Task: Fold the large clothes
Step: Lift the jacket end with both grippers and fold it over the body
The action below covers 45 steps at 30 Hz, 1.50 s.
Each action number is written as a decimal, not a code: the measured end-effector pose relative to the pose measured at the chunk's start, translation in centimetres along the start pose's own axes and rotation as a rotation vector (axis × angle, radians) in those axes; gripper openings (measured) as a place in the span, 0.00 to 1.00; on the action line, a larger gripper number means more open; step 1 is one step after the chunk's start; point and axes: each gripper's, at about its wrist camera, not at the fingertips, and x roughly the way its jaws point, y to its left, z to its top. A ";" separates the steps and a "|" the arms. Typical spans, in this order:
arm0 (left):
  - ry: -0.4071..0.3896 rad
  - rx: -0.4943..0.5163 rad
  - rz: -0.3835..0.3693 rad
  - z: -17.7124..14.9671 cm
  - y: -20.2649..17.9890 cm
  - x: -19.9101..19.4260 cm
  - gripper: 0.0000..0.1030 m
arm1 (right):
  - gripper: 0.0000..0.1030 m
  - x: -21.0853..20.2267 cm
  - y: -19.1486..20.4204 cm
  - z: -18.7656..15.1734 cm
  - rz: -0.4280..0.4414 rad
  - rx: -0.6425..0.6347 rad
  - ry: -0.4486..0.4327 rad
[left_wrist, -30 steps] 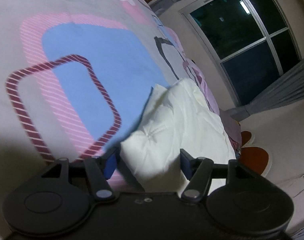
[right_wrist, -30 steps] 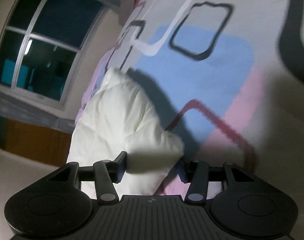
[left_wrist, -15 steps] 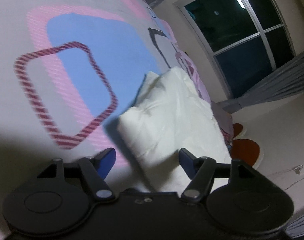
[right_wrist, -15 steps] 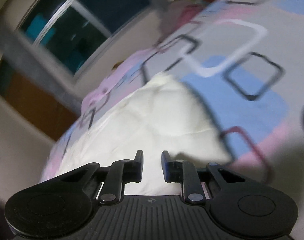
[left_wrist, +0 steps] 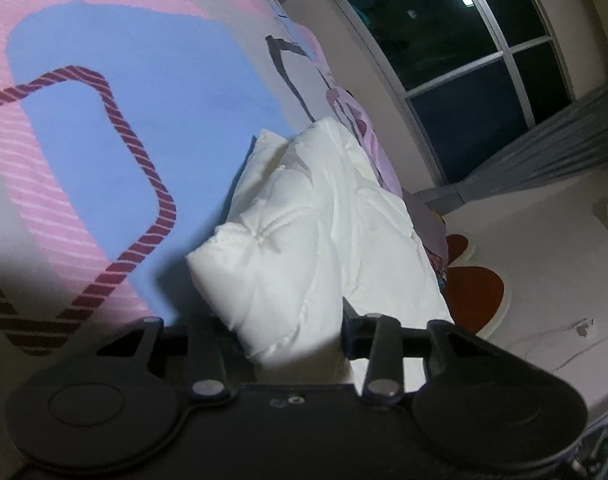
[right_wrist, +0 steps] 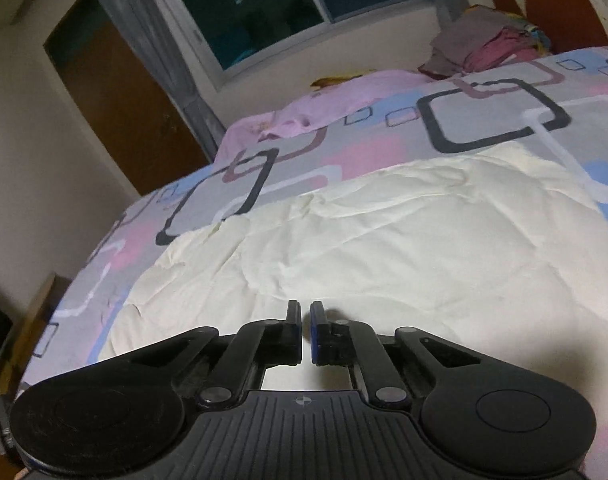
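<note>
A cream-white padded garment (left_wrist: 311, 240) lies folded on the patterned bedsheet (left_wrist: 124, 120). Its thick near corner fills the space between the fingers of my left gripper (left_wrist: 280, 320), whose jaws are closing and press on it from both sides. In the right wrist view the same garment (right_wrist: 383, 248) spreads wide across the bedsheet (right_wrist: 383, 152). My right gripper (right_wrist: 305, 312) hovers just above it, shut, with nothing between its pads.
A dark window (right_wrist: 256, 12) with grey curtains and a brown door (right_wrist: 116, 100) stand beyond the bed. A pink cloth (right_wrist: 335, 100) and a pile of clothes (right_wrist: 487, 48) lie at the bed's far edge, by an orange headboard (right_wrist: 559, 4).
My right gripper let go of the garment's corner, shut, rolled level and swung up over the garment. My left jaws narrowed onto the near corner.
</note>
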 end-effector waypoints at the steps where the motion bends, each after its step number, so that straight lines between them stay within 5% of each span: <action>1: 0.004 0.004 -0.002 0.0 0.1 0.0 0.38 | 0.04 1.1 0.0 -0.2 -0.030 -0.010 0.034; 3: 0.009 -0.019 -0.001 0.1 0.5 0.2 0.48 | 0.01 3.0 -0.6 -0.5 -0.065 -0.011 0.079; 5: 0.008 -0.038 -0.015 0.2 0.7 0.3 0.48 | 0.00 3.4 -1.0 -0.8 -0.076 0.002 0.085; 11: 0.029 0.038 -0.015 0.6 -0.1 -0.1 0.35 | 0.00 0.0 0.3 -1.3 -0.047 0.007 0.033; 15: 0.032 0.065 -0.013 0.5 -0.4 -0.2 0.33 | 0.00 1.9 0.5 -2.9 -0.086 -0.011 0.105; 24: -0.013 0.255 -0.024 0.6 -4.7 -1.3 0.26 | 0.00 4.0 -1.4 -3.6 -0.075 0.049 0.119; 35: -0.080 0.799 -0.089 -4.6 -20.7 -2.5 0.26 | 0.00 2.9 -5.3 -2.4 0.079 0.128 0.161; 42: 0.088 0.990 -0.183 -12.1 -29.1 2.3 0.27 | 0.00 -5.1 -13.8 0.3 0.090 0.299 -0.006; 45: 0.193 0.996 -0.202 -15.4 -30.7 5.6 0.36 | 0.00 -8.5 -17.7 0.4 0.050 0.342 -0.044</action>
